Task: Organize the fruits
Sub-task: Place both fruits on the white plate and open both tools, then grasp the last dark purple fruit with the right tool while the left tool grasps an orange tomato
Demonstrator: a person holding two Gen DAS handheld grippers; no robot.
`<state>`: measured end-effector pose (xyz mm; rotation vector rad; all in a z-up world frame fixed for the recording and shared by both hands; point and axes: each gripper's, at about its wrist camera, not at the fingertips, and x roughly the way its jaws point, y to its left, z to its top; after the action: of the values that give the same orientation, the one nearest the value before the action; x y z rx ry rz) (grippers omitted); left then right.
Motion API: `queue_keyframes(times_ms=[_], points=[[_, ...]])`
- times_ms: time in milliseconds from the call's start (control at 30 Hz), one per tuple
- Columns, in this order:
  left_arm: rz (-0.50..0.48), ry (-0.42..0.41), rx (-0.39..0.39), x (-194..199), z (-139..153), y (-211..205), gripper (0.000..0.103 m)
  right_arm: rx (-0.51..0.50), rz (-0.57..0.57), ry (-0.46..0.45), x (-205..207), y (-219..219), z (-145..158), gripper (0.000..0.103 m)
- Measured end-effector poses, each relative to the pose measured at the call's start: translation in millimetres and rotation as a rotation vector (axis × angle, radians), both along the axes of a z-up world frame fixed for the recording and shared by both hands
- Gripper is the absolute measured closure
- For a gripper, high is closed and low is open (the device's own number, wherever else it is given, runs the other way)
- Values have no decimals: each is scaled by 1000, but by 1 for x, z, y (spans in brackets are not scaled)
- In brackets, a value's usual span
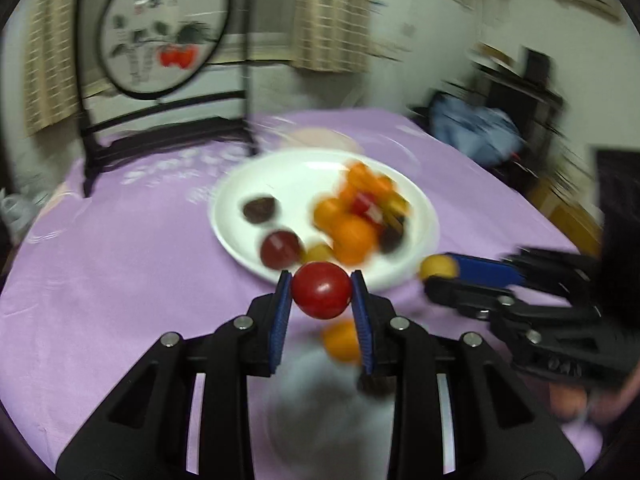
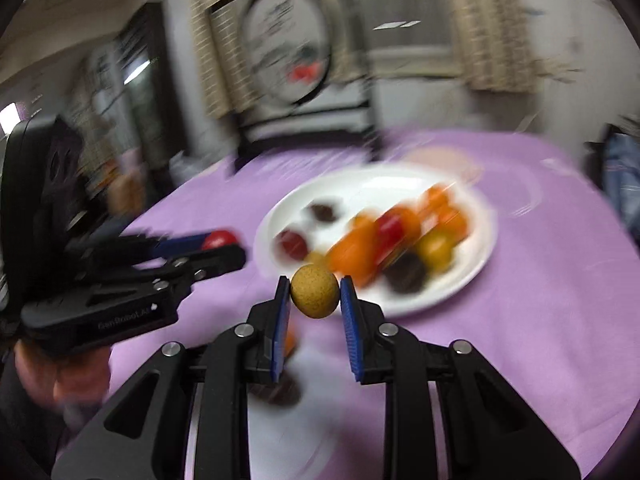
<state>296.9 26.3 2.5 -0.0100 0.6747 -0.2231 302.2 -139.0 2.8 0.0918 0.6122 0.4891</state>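
Blue-padded left tongs (image 1: 322, 292) pinch a red tomato-like fruit (image 1: 321, 295) between their pads, held clear above the purple-clothed worktop (image 1: 120, 264). Beside them the right tongs (image 2: 314, 295) pinch a small tan round fruit (image 2: 314, 295) in the same way. Both loads hang just short of the near rim of the white plate (image 1: 280, 168), which lies straight ahead of each pair and already carries a blurred heap of orange, red and dark fruit. Neither hand looks clearly nearer to me; the coming move seems a short forward carry over that rim. One orange fruit (image 1: 340, 340) lies below the left tongs.
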Motion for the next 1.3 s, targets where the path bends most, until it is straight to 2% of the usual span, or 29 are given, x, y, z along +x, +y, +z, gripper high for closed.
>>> queue_keyframes(times_ms=[33,167,400,533,600,633,667,800,867,967,1133,1200,1300], points=[[51,1,-20,15,3,1,73,10,-24,3,8,-2,0,77],[142,-6,-43,55,7,3,73,-9,-107,-11,43,-7,-2,77],[170,45,-38,90,-4,4,73,-23,-115,16,74,-10,-11,77],[169,57,-45,95,-6,7,72,-14,-92,46,81,-7,-14,75],[179,42,-29,93,-4,7,52,-16,-94,41,77,-6,-10,73],[189,26,-21,91,-2,7,37,-17,-91,37,74,-6,-8,72],[199,10,-12,87,1,7,30,-18,-88,33,72,-5,-7,71],[204,-11,-25,73,14,7,14,-35,-68,17,53,-5,0,52],[222,-31,-19,63,19,9,6,-43,-42,13,42,-4,2,51],[243,-29,-1,44,15,16,4,-48,9,23,21,-3,1,49],[320,19,9,14,-6,43,4,-95,154,113,-11,13,-17,45],[345,42,-33,8,-9,55,4,-172,222,154,-22,29,-30,45],[388,63,-100,0,-11,74,4,-314,283,134,-37,54,-47,45]])
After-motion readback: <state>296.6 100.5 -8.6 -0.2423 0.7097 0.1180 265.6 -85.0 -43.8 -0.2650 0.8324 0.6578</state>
